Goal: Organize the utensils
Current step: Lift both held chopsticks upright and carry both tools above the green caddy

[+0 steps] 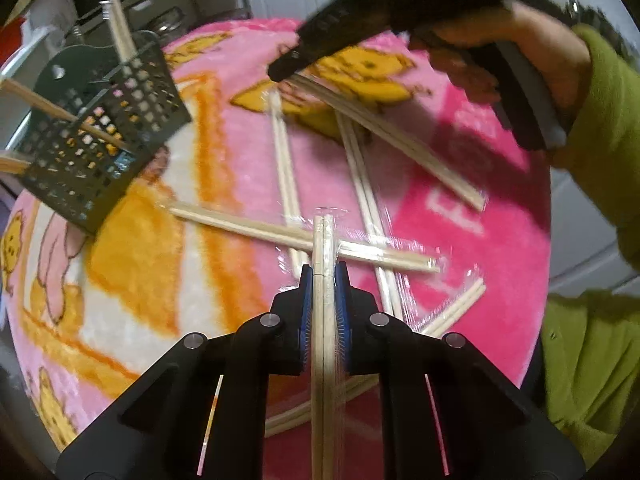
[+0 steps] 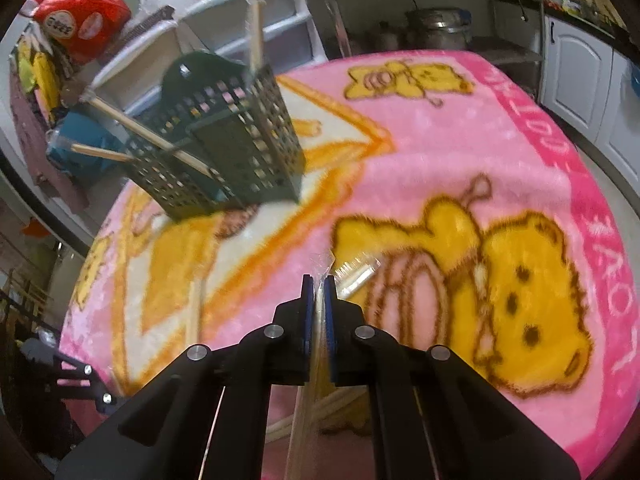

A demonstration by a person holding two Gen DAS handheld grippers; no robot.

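Several plastic-wrapped pairs of wooden chopsticks (image 1: 362,192) lie crossed on a pink cartoon-bear blanket (image 1: 248,152). My left gripper (image 1: 324,276) is shut on one wrapped pair (image 1: 323,320), held along its fingers above the pile. My right gripper (image 2: 319,284), also seen at the top of the left wrist view (image 1: 280,72), is shut on another wrapped pair (image 2: 316,360) whose far end trails down to the blanket. A dark green perforated holder (image 1: 100,128) stands at the left with a few chopsticks in it; it also shows in the right wrist view (image 2: 228,140).
The blanket covers a round table. White shelves (image 2: 248,32), a red box (image 2: 80,16), a metal pot (image 2: 436,28) and white cabinets (image 2: 580,72) stand behind it. A green-sleeved arm (image 1: 600,112) is at the right.
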